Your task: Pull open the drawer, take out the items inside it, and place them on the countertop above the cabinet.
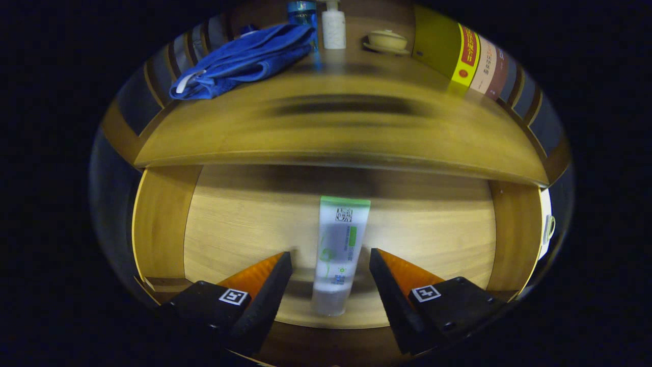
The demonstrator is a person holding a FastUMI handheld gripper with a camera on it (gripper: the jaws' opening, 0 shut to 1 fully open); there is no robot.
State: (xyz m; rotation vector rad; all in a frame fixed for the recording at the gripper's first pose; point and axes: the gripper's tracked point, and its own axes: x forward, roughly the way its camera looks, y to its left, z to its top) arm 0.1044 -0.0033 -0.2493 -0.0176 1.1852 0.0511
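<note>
The drawer [214,224] is open; a tube [337,250] lies on its floor between the fingers of the gripper [331,265], which gapes wide, apparently untouching. Next: descend, pinch it, lift to the countertop [346,132].

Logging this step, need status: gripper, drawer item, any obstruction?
Gripper open, fingers either side of tube, not touching. Tube flat in open drawer. Nothing blocking it.

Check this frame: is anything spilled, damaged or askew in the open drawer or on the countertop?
Nothing stands out. The tube lies flat in the drawer, between the open gripper jaws. The blue towel on the countertop is only loosely bunched.
</note>
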